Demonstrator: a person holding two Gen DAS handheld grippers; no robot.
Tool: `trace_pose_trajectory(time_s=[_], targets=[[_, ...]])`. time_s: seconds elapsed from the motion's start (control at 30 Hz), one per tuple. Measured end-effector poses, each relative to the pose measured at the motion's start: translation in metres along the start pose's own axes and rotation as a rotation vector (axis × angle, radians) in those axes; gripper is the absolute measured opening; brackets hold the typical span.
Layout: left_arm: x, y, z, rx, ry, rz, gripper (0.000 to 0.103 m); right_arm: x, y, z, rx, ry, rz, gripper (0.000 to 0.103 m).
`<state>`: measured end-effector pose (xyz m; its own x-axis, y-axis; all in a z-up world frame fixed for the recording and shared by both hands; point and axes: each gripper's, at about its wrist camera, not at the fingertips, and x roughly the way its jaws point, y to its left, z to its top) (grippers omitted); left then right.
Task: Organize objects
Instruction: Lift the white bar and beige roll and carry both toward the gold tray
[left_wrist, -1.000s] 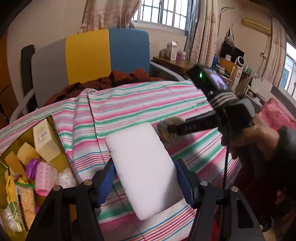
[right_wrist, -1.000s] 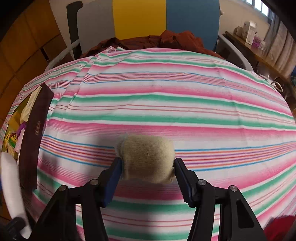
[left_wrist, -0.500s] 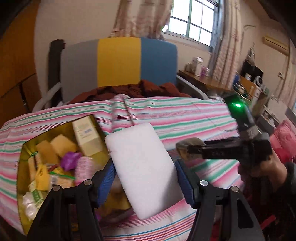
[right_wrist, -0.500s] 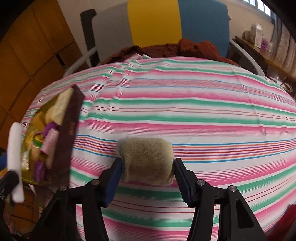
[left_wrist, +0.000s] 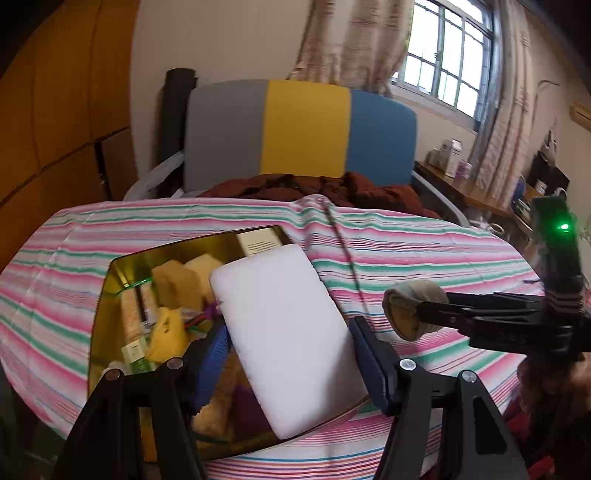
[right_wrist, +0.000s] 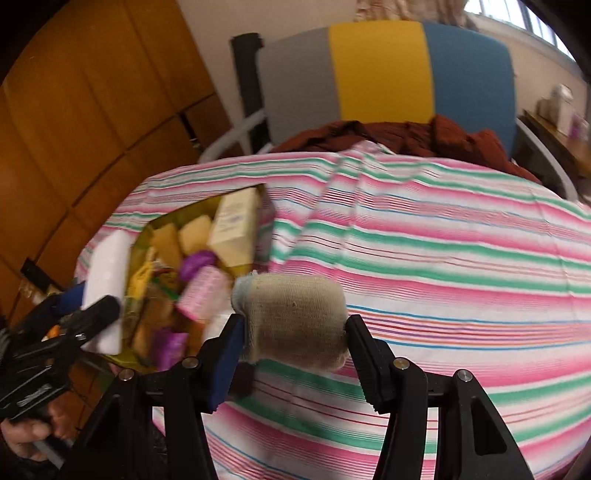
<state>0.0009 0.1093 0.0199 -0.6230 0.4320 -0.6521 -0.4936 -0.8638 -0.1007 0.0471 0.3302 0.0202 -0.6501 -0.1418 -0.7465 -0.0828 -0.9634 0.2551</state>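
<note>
Currently my left gripper is clamped on a white foam block, its blue pads pressing the block's long sides, jaws spread wide to fit it. The block hangs tilted above the near part of a gold tray, apart from what lies inside. My right gripper pinches a rolled beige sock, jaws about half spread, held over the striped cloth just beside the tray's right edge.

The tray sits on the cloth and already holds a cream box, tan sponge pieces, a pink hair roller and purple bits (it looks crowded).

As I judge it, the step in hand is dropping both items into the tray. To do it well, I should lower the block until it nearly rests on the pile, level it, then let go slowly so it does not slide over the rim. The sock should follow into a gap, once the left gripper is clear.
</note>
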Motion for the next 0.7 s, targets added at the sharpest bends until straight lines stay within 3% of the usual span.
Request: trace_pose_trajectory(time_s=[0.37, 0.53, 0.7], targets=[[-0.012, 0.077, -0.018, -0.151, 0.012, 0.101, 0.066, 0.020, 0.062, 0.012, -0.130, 0.009, 0.093, 0.057], [-0.019, 0.110, -0.025, -0.217, 0.007, 0.140, 0.066, 0.037, 0.082, 0.026, -0.173, 0.011, 0.100, 0.057], [-0.019, 0.118, -0.027, -0.236, 0.009, 0.138, 0.066, 0.052, 0.096, 0.034, -0.207, 0.030, 0.068, 0.057]])
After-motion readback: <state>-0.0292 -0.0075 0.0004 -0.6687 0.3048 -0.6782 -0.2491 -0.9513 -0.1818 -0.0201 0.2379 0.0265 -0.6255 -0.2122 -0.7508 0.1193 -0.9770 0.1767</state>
